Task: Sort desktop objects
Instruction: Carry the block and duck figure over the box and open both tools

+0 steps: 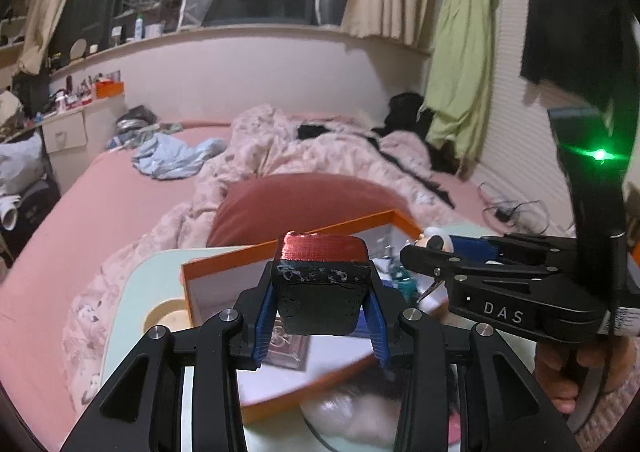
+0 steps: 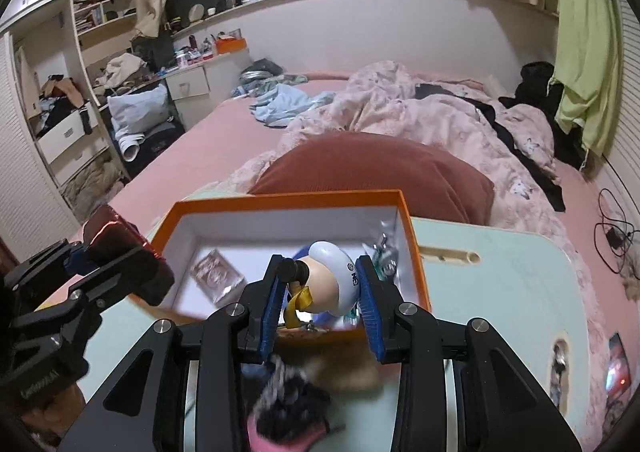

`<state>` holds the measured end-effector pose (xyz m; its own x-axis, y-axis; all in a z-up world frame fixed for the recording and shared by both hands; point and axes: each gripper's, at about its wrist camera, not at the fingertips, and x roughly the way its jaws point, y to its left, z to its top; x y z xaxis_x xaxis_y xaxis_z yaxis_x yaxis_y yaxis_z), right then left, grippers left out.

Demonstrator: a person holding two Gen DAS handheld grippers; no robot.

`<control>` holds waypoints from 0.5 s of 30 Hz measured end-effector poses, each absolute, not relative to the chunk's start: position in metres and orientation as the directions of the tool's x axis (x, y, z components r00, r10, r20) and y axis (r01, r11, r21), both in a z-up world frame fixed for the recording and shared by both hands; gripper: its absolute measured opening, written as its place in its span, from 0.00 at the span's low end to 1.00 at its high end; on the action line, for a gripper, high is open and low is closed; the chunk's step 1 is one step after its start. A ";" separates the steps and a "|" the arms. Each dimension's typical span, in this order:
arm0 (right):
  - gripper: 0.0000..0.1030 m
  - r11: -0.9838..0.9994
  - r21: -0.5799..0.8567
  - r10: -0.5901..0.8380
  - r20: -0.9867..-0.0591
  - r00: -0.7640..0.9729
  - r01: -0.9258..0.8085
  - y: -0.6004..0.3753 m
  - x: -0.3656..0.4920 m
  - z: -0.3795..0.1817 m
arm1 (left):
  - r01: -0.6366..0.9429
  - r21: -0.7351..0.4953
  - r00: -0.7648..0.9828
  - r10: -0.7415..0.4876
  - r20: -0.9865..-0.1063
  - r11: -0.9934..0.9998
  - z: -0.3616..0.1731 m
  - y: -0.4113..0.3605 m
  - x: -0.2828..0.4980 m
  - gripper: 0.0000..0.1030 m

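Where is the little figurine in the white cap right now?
The figurine is clamped in the right gripper, centre of the right wrist view, held above the near edge of the orange box.

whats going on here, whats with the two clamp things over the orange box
A person is tidying a small bed table with a handheld gripper in each hand. The left gripper is shut on a black and red block, and the right gripper is shut on a small sailor-capped figurine. Both are held over the open orange box, which already holds a clear plastic case and some other small items.
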<state>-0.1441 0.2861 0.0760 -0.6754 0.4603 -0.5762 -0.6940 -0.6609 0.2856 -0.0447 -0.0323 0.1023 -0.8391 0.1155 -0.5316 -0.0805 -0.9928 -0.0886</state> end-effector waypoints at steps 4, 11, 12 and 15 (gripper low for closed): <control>0.36 -0.606 0.348 0.427 -0.616 -0.662 -0.715 0.304 -0.151 0.058 | -0.053 -0.092 -0.838 0.095 -0.538 -0.994 0.093 -0.032 -0.047 0.55; 0.73 -0.571 0.367 0.474 -0.583 -0.660 -0.734 0.288 -0.122 0.060 | -0.049 -0.097 -0.864 0.091 -0.495 -0.994 0.098 -0.036 -0.020 0.78; 0.75 -0.576 0.359 0.487 -0.570 -0.661 -0.734 0.282 -0.117 0.062 | -0.058 -0.110 -0.857 0.106 -0.504 -0.992 0.098 -0.036 -0.016 0.81; 0.75 -0.603 0.311 0.500 -0.571 -0.651 -0.735 0.262 -0.106 0.064 | -0.094 -0.135 -0.829 0.152 -0.538 -0.986 0.093 -0.033 0.001 0.86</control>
<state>-0.1064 0.2622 0.0642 -0.6514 0.4995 -0.5710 -0.7349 -0.6026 0.3112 0.0008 -0.0328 0.0929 -0.8290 0.1524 -0.5381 -0.0937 -0.9864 -0.1350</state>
